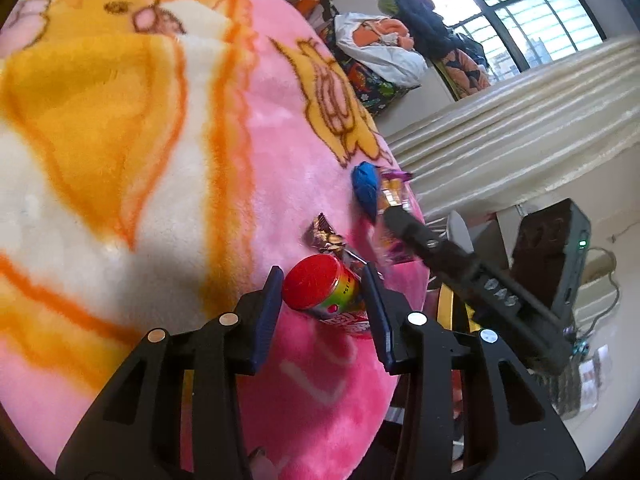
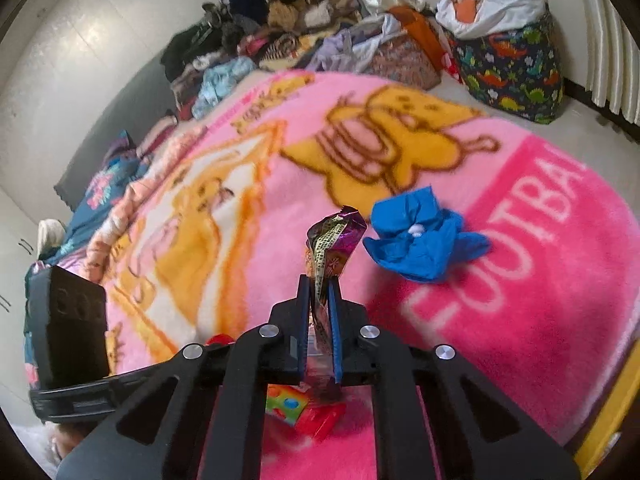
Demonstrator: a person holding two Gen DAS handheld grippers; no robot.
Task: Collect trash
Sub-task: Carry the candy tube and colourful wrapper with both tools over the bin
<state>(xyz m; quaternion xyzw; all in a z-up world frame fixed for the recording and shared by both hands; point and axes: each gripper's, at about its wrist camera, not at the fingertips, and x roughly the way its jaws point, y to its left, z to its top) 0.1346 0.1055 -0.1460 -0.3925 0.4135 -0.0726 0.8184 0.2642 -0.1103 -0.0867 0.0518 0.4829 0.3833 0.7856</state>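
The collecting looked barely begun. The right gripper was pinched together on a purple foil wrapper, whose crinkled top stood up above the blue pads while its lower end hung down between the jaws. The left gripper stood part-way apart around a small can with a red lid; the right-hand pad sat against the can's side and the left-hand one seemed just clear of it, so I judged the can bracketed, not yet gripped. It still rested on the pink blanket.

Left to gather, as far as I could see: a crumpled blue glove lying just beyond and to the right of the right gripper's tips, a brown-gold wrapper just past the can, and a red and multicoloured packet under the right gripper's jaws. No bin or bag for the rubbish showed in either view, so where it all should go I could not tell.

The left wrist view alone showed the can and the brown-gold wrapper plainly, and the right gripper from outside, reaching in from the right. The right wrist view alone showed the pinch on the purple wrapper close up, the packet beneath, and the glove spread out in full; the can was only a red sliver by the jaws there.
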